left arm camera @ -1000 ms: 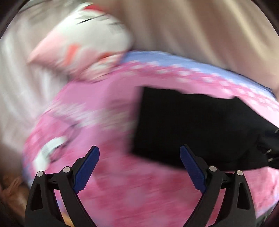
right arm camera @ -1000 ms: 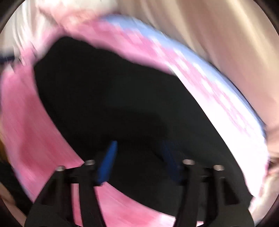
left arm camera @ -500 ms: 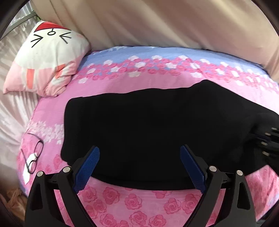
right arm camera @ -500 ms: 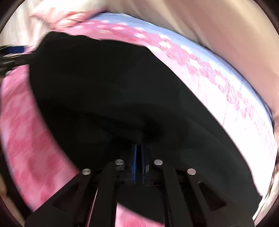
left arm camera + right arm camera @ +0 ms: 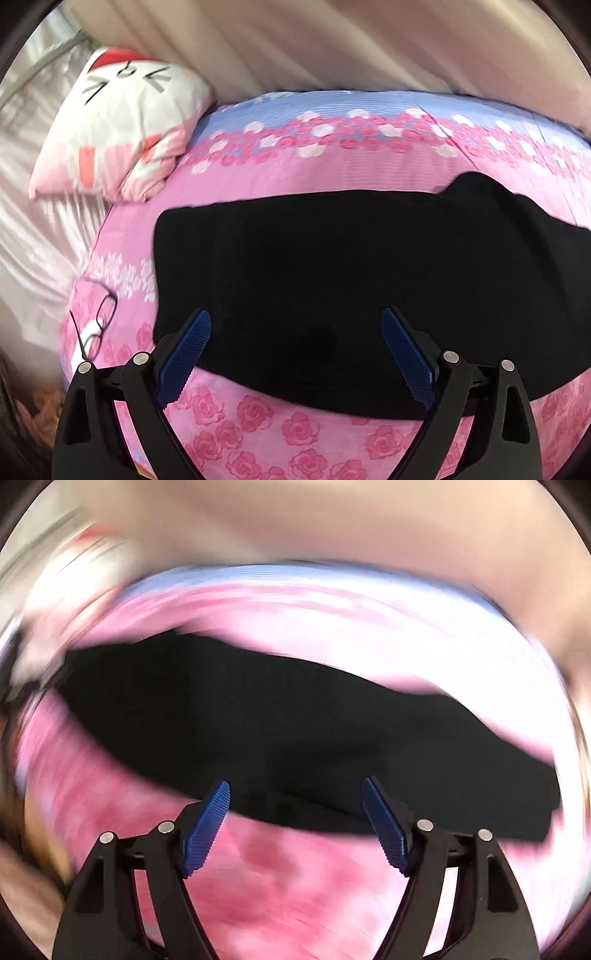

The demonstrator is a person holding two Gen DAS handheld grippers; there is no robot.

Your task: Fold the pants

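The black pants [image 5: 332, 280] lie spread flat across the middle of the bed [image 5: 295, 435], on a pink sheet printed with roses. Their long side runs left to right, with one small bump of cloth sticking up along the far edge toward the right. The near edge curves close to the front of the bed, and a strip of rose print shows between it and the camera.

The left gripper [image 5: 295, 325] hangs over the near edge of the pants with its blue fingers [image 5: 188, 354] spread wide apart, released, nothing between them pressed or pinched. The cloth lies below them, not lifted.

In the right wrist view everything is smeared by motion, yet the right gripper [image 5: 295, 794] is clear: its fingers [image 5: 207, 827] have just been opening and now stand wide apart, empty, above the near edge of the pants [image 5: 295, 738]. No cloth hangs from them.

At the far left of the bed a white and pink pillow [image 5: 122, 129] with a drawn cat face leans against a pale curtain [image 5: 332, 44] that runs along the far side. A pair of dark-rimmed glasses [image 5: 98, 325] lies on the sheet near the left edge, just beside the left end of the pants but not touching them.
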